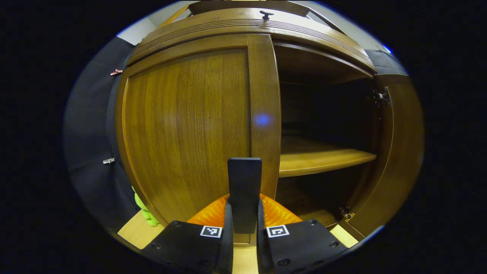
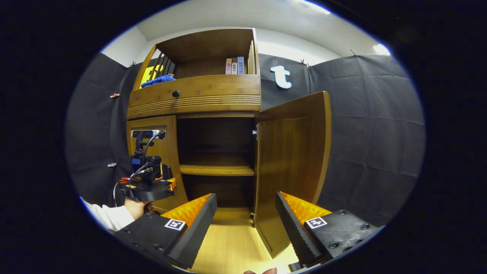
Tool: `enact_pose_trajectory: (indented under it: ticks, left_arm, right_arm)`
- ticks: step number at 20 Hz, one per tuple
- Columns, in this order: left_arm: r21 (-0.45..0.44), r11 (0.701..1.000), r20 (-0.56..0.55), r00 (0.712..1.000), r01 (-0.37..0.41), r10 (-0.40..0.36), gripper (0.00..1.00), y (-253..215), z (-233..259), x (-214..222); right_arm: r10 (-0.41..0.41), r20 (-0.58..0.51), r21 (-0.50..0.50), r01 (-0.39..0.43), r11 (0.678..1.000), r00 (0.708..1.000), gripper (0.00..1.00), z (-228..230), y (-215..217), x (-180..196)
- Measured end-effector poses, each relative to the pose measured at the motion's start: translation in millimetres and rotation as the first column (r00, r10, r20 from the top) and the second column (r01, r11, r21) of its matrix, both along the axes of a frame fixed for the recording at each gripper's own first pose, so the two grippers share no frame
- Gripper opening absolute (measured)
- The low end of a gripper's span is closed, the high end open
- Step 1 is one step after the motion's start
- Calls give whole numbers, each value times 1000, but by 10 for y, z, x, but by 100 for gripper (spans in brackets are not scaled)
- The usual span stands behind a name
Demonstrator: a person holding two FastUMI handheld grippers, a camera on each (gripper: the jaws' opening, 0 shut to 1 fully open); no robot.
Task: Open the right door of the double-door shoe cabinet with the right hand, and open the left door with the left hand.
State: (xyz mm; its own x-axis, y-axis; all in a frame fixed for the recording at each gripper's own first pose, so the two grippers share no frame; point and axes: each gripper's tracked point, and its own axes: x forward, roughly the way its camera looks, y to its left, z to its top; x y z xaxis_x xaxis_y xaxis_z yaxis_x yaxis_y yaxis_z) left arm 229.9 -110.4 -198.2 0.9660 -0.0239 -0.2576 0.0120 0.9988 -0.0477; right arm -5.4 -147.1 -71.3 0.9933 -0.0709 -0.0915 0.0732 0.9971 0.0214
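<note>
The left door was closed, and the left gripper stood right at its inner edge, fingers narrow around a dark handle there; both fingers seemed to press on it. To the right, the cabinet inside lay open, with a shelf visible. The right door stood wide open, swung out on its hinges. The right gripper hung apart from it, fingers wide and holding nothing. So half was done; I judge pulling the left door remained.

Brown wooden shoe cabinet: right door swung wide toward three o'clock; left door apparently still closed.
</note>
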Motion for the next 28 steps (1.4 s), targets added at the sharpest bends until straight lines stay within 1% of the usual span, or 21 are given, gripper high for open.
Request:
enact_pose_trajectory:
  ticks: [2,3,4,7,8,9,10,13,17,21,23,24,26,28]
  left_arm:
    - [3,1000,0,1000,15,-15,27,36,-11,-230]
    - [4,1000,-4,1000,23,-23,25,61,-13,-304]
    - [1,999,-5,999,32,-32,27,96,-5,-399]
    - [-4,998,-12,998,58,-58,26,225,10,-760]
    - [-1,998,-13,998,62,-62,26,282,16,-861]
    - [-1,998,-15,998,61,-61,25,349,14,-985]
    - [-3,998,-17,998,58,-58,25,426,16,-1095]
    - [-2,999,-16,999,49,-49,26,692,15,-1424]
    - [-6,999,-22,999,39,-39,23,1105,3,-1762]
    - [-12,1000,-15,1000,21,-21,20,1555,-37,-1985]
    - [-25,1000,-15,1000,3,-3,18,1803,-46,-2065]
    - [-23,1000,-10,1000,-9,9,15,1942,-53,-2100]
    - [-7,1000,-1,1000,-22,22,11,2181,-84,-2146]
    - [-16,1000,5,1000,-24,24,10,2381,-104,-2126]
  right_arm:
    - [-7,10,7,7,1000,1000,98,43,29,-54]
    - [-11,16,12,10,1000,1000,98,62,54,-88]
    - [-14,21,16,13,1000,1000,98,79,79,-115]
    - [-21,33,22,21,1000,999,98,130,186,-200]
    - [-22,35,24,21,999,999,94,131,232,-239]
    - [-22,37,26,22,999,999,94,145,281,-277]
    - [-22,40,27,21,999,999,98,153,333,-306]
    - [-20,38,32,18,999,999,98,156,504,-420]
    - [-23,43,35,22,999,999,98,174,723,-531]
    - [-16,46,37,14,999,999,98,185,990,-572]
    - [-8,43,42,6,999,999,98,171,1124,-586]
    - [-5,42,45,3,999,999,98,168,1183,-580]
    - [3,44,41,-4,999,999,98,174,1315,-586]
    - [10,47,31,-12,999,999,100,176,1422,-587]
